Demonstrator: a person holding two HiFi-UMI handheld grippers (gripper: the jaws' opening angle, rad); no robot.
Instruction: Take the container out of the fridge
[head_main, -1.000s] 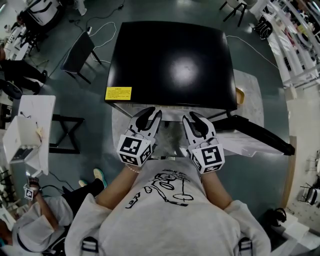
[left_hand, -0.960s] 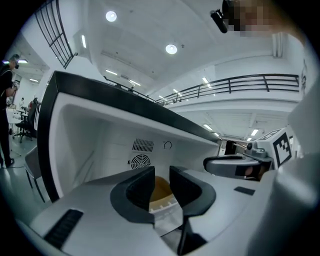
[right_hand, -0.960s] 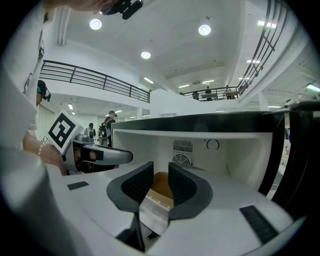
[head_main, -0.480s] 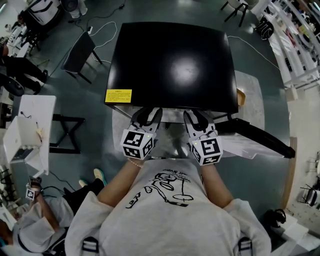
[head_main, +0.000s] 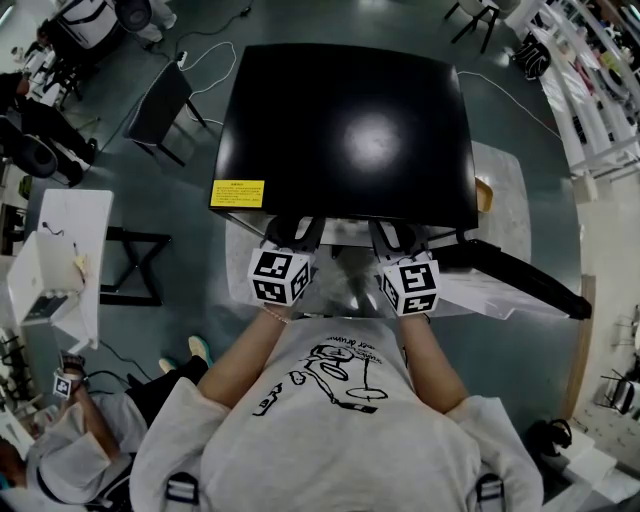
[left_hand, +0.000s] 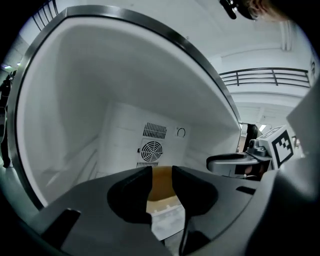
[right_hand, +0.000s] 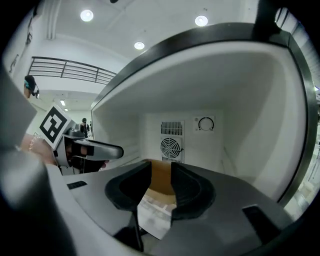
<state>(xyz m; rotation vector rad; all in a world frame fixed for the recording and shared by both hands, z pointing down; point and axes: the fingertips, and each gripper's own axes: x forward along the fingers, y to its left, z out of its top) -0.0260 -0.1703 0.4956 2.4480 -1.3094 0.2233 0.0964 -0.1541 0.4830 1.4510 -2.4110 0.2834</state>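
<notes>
From above, the fridge (head_main: 345, 130) shows its black top, with its door (head_main: 520, 275) swung open to the right. Both grippers reach into its opening. The tips of my left gripper (head_main: 297, 233) and my right gripper (head_main: 392, 236) are hidden under the top edge. In the left gripper view, a tan container (left_hand: 161, 187) with a pale lower part lies past the gap of the left gripper (left_hand: 161, 172). The right gripper (right_hand: 161, 167) frames the same container (right_hand: 160, 182). Both pairs of jaws are opening, and their pads do not press on anything.
A round fan grille (right_hand: 171, 147) and a dial (right_hand: 205, 123) sit on the white back wall of the fridge. A yellow label (head_main: 236, 188) marks the top's front left corner. A black chair (head_main: 160, 105), a white table (head_main: 70, 260) and a seated person (head_main: 60, 450) are at the left.
Both grippers have moved forward into the fridge opening, and their fingertips have slipped out of sight under the black top. The marker cubes have drawn closer to the front edge.
</notes>
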